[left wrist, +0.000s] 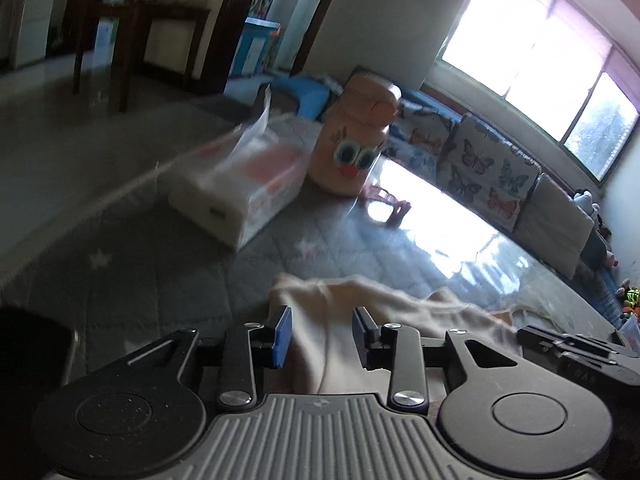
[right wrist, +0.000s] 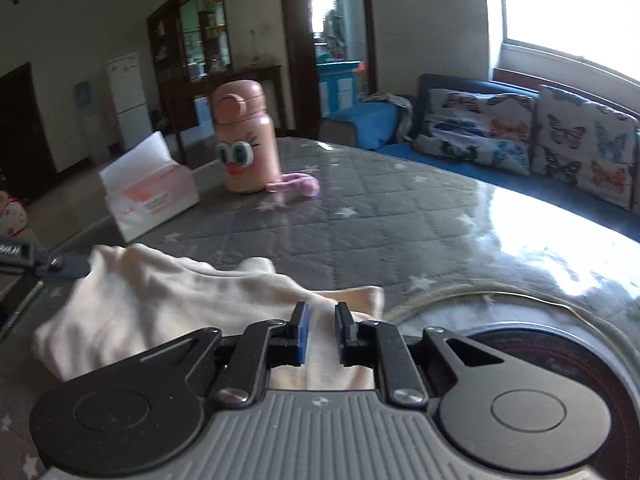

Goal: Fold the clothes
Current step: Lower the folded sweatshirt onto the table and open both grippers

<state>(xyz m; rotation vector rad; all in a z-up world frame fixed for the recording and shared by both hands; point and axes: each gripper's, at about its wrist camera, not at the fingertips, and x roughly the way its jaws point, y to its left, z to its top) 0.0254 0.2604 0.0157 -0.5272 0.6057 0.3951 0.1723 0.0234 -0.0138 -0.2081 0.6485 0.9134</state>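
- Tissue box [right wrist: 150, 194]: printed label too blurred to read.
- Cream garment [right wrist: 168, 300]: soft, crumpled, lying on the grey quilted, star-patterned desk [right wrist: 380, 220].
- Left claw [left wrist: 323, 338]: released, jaws apart over the garment.
- Right claw [right wrist: 320, 330]: released, fabric between its blue pads.
- Pink bottle [right wrist: 244, 140]: cylindrical, cartoon eyes, upright.

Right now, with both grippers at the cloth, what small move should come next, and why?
Probably close both grippers on the cloth. The left gripper and right gripper each stand open with cream fabric between the fingers, so neither seems to hold it yet.
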